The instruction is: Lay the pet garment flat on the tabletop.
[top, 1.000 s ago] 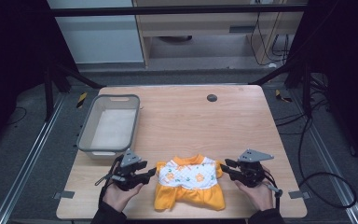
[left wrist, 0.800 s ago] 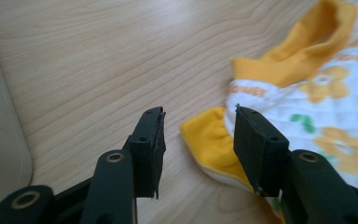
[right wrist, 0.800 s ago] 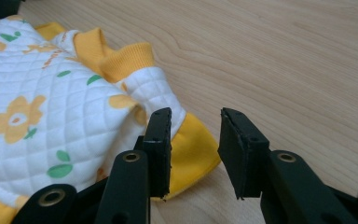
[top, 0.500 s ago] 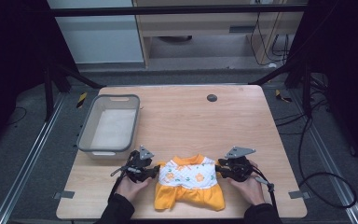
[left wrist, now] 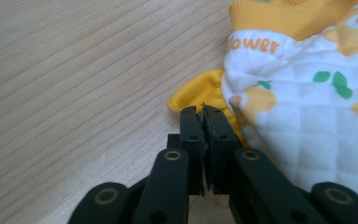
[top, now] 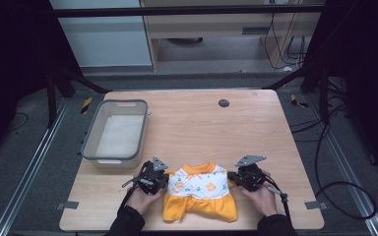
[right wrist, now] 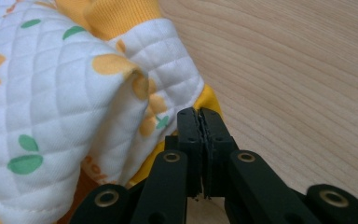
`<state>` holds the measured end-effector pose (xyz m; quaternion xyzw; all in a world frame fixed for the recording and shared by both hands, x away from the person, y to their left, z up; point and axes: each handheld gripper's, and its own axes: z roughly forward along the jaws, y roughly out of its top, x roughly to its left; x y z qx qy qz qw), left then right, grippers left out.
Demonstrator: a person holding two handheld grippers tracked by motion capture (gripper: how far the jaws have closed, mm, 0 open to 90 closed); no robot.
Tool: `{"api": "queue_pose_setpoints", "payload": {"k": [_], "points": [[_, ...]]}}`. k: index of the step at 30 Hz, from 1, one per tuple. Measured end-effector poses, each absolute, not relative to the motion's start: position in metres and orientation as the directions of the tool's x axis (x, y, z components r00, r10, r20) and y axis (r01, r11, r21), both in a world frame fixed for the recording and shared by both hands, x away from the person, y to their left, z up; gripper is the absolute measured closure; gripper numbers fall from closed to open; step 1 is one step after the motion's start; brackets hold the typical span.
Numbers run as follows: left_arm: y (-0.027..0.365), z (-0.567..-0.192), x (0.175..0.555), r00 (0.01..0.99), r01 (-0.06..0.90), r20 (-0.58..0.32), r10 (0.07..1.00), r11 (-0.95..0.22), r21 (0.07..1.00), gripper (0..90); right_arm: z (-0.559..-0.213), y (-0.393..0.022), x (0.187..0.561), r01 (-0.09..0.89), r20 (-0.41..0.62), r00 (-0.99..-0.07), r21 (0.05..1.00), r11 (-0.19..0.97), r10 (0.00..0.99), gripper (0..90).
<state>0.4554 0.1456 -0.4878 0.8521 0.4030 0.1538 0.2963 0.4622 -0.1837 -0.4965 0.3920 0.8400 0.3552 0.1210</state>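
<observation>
Garment: small quilted top (top: 199,189), white with orange flowers, green leaves and yellow trim, lying flat at the 6 o'clock edge of the desk (top: 202,128), neck band toward 12 o'clock, yellow hem toward 6; spread out front-up, which leaves both sleeves reachable from the sides.

Left tongs (left wrist: 203,112): pressed together, having just closed, tips low on the wood at the yellow left sleeve (left wrist: 191,95), at 9 o'clock of the top; cannot tell whether a sliver of cloth is caught between the pads.

Right tongs (right wrist: 199,114): likewise pressed together, just closed, tips at the yellow right sleeve (right wrist: 209,100) under the folded white quilted edge, at 3 o'clock of the top; same doubt about cloth between the pads.

Symmetry: one pair of tongs at each sleeve, mirrored across the garment; probably meant to grip both ends at once, so the top can be lifted or folded evenly without skewing.

Hands: left hand (top: 140,199) and right hand (top: 261,196) low at 7 and 5 o'clock, wrists near the desk edge, keeping the tips level with the thin fabric.

Tray: grey tray (top: 91,142) at 9 o'clock of the desk, well apart from the top; likely the place for the garment later.

Black disc (top: 223,103): small, at 12 o'clock, well apart from the work.

Risk: a pinch on the very edge of a cuff, judged liable to slip on lifting.
</observation>
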Motion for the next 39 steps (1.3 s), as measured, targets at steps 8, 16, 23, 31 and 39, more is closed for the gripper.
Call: {"api": "queue_pose_setpoints", "payload": {"k": [8,16,23,31,39], "points": [[0.156,-0.450,0.448,0.627,0.505,0.003,0.779,-0.409,0.760,89.7,-0.469,-0.192,0.455,0.476,0.032,-0.654,0.793,0.379,0.755,88.6],[0.154,-0.407,0.451,0.617,0.390,0.089,0.782,-0.402,0.829,89.8,-0.431,-0.187,0.458,0.344,-0.022,-0.626,0.889,0.302,0.780,88.5],[0.152,-0.386,0.477,0.568,0.371,0.083,0.819,-0.345,0.862,89.8,-0.412,-0.185,0.478,0.285,-0.035,-0.543,0.932,0.224,0.839,88.4],[0.141,-0.381,0.527,0.477,0.401,0.056,0.877,-0.275,0.874,89.5,-0.413,-0.177,0.525,0.318,-0.004,-0.459,0.933,0.168,0.889,88.0],[0.157,-0.393,0.547,0.388,0.470,-0.051,0.920,-0.150,0.870,55.9,-0.415,-0.176,0.548,0.364,-0.047,-0.389,0.910,0.201,0.920,68.6]]}}
